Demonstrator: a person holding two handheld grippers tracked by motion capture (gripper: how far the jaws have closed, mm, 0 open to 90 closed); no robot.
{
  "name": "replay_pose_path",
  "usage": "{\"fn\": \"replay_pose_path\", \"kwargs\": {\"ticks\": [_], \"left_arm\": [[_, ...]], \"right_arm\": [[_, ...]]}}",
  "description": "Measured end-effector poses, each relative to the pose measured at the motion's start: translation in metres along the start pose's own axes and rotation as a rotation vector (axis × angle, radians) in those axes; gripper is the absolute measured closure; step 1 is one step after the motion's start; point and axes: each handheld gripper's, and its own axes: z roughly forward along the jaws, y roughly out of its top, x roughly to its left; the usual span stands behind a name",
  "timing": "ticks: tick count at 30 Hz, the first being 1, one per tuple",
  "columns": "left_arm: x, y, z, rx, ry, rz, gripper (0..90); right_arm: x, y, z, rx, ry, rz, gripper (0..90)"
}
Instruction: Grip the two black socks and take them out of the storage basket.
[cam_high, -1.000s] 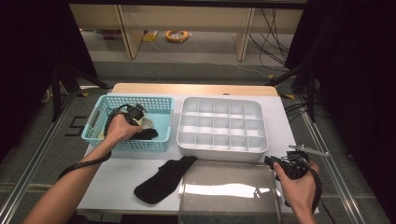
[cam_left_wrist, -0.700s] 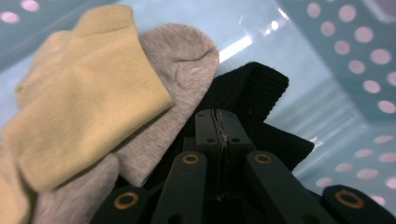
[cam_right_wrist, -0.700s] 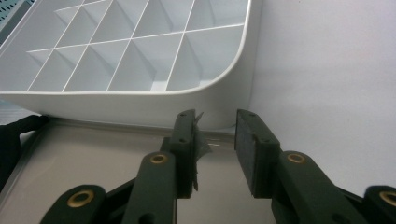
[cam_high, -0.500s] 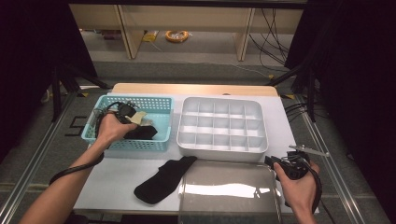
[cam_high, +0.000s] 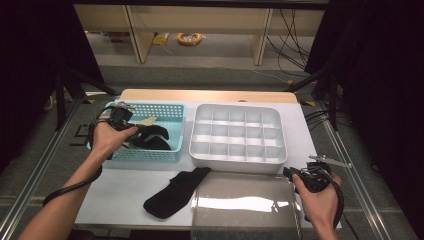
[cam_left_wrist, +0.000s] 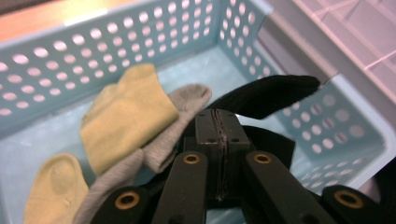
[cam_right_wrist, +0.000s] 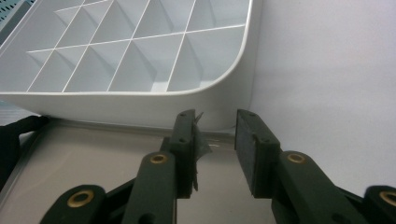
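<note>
Blue basket (cam_high: 150, 155) is showing as perforated plastic, slightly glossy. Black sock (cam_left_wrist: 275, 93), yellow sock (cam_left_wrist: 123, 116) and grey sock (cam_left_wrist: 187, 100) are reading as soft matt knit cloth. White divider tray (cam_high: 237, 157) is looking smooth, satin plastic. Clear lid (cam_high: 245, 205) near it is glaring, glossy.

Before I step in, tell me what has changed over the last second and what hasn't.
The left gripper, shut on a black sock, has lifted it up out of the heap in the blue basket, drawing back toward the basket's left end. The yellow sock and grey sock lie in the basket. The right gripper, open, the white divided tray, the clear lid and the black sock on the table stayed put.
</note>
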Motion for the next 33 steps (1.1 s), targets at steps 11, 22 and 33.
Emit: {"fn": "replay_pose_path", "kwargs": {"ticks": [11, 22, 33], "left_arm": [[-0.002, -0.002, -0.019, -0.209, -0.024, -0.061, 88.7], [-0.002, -0.004, -0.03, -0.32, -0.024, -0.086, 88.7], [-0.004, -0.005, -0.052, -0.439, -0.027, -0.088, 88.6]], "right_arm": [[0.001, 0.0, -0.002, 0.004, 0.016, 0.007, 69.5], [0.001, -0.001, 0.0, -0.001, 0.001, -0.005, 69.4], [0.001, -0.001, 0.001, -0.006, -0.003, -0.01, 69.2]]}}
